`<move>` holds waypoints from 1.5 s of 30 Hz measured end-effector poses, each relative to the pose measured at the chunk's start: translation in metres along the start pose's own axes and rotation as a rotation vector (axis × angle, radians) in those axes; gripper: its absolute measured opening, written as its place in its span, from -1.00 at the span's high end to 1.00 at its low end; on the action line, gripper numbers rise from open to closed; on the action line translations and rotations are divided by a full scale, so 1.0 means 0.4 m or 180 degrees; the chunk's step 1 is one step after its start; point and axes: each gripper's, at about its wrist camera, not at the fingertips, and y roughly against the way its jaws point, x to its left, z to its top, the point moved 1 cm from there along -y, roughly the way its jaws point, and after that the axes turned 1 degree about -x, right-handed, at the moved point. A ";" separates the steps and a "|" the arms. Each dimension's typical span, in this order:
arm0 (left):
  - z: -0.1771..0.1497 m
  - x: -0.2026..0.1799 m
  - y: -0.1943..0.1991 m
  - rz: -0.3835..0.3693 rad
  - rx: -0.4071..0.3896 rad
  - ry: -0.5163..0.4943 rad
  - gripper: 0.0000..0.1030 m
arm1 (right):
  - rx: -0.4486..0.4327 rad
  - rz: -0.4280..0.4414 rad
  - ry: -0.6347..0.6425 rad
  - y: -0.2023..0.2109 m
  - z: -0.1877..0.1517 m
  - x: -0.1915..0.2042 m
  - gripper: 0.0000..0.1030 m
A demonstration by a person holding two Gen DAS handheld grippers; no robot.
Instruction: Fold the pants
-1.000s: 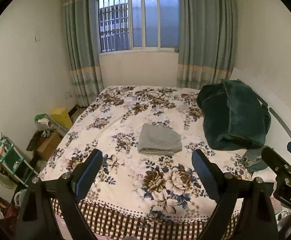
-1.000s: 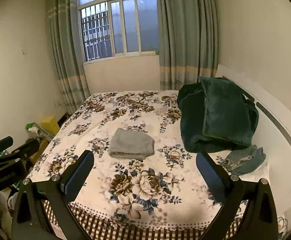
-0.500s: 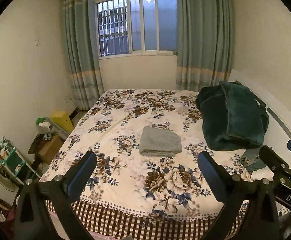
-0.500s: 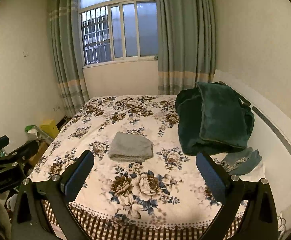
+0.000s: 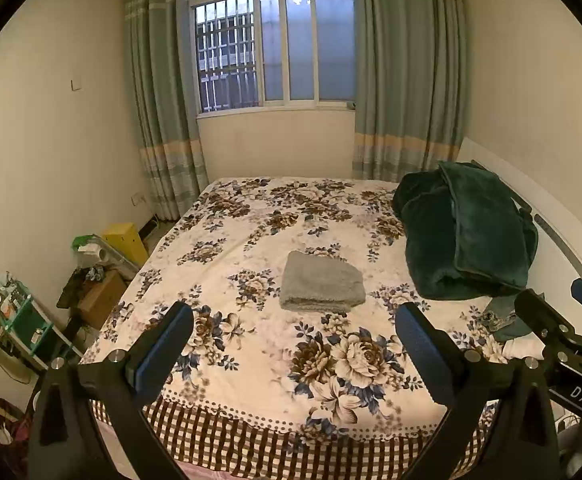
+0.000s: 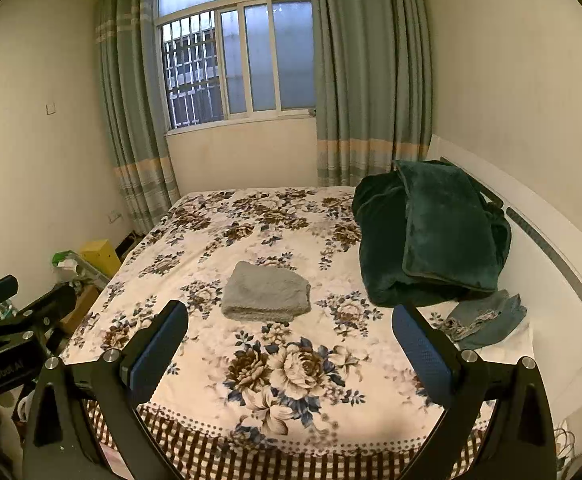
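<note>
Currently, left wrist view: left gripper (image 5: pixel 293 338) spread wide, nothing between the jaws. One folded grey pants (image 5: pixel 321 283) bundle lies mid-frame on the bed (image 5: pixel 251 360), directly above the jaw gap, well apart, long axis roughly left-right. Right gripper (image 5: pixel 563 320) enters at right edge. Right wrist view: right gripper (image 6: pixel 290 338) also spread, empty; pants (image 6: pixel 266 292) sit up and slightly left of the gap. Judgement: left hand marginally better aligned. Count: one pants, one green blanket (image 6: pixel 431 232), one blue garment (image 6: pixel 487 316).
</note>
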 end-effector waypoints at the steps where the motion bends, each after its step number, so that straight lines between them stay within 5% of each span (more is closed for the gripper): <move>1: 0.000 -0.001 0.001 0.0006 -0.0009 0.0009 -1.00 | -0.0002 0.0010 0.0003 -0.001 0.001 -0.002 -1.00; 45: 0.012 0.028 0.013 -0.0032 -0.0052 -0.0005 -1.00 | 0.0010 0.0076 0.0028 -0.003 0.001 0.012 -1.00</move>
